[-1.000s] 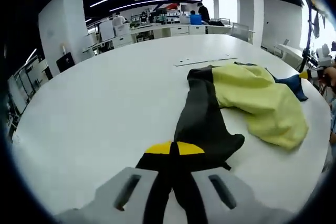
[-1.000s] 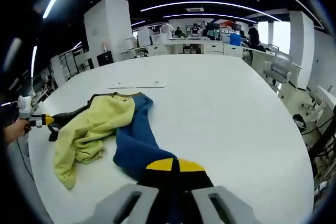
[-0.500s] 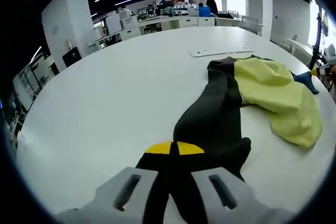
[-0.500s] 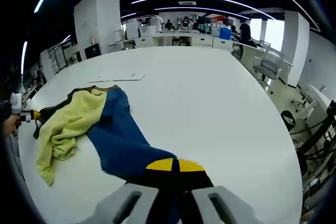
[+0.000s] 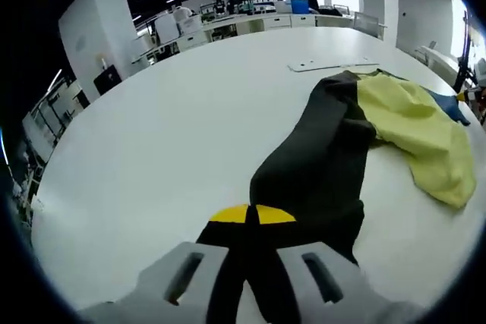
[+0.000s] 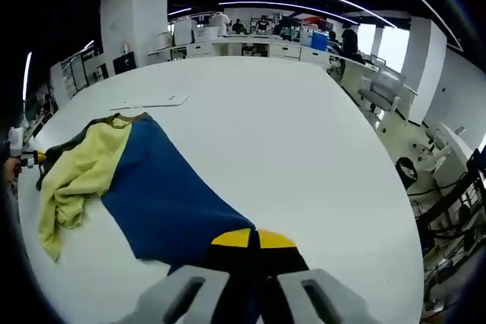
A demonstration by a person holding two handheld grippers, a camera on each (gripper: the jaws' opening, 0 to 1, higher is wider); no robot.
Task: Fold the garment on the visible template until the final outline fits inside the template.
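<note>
L gripper [image 5: 250,263] is clamped on the garment's [image 5: 326,149] black side, R gripper [image 6: 250,263] on its blue side [image 6: 163,195] — pull apart evenly, low over the table [image 6: 304,134], till the bunched yellow middle lies flat.

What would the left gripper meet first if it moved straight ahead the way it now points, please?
The left gripper is shut on the black sleeve, so that cloth lies straight ahead. Beyond it comes the yellow body of the garment, though depth is hard to judge.
</note>
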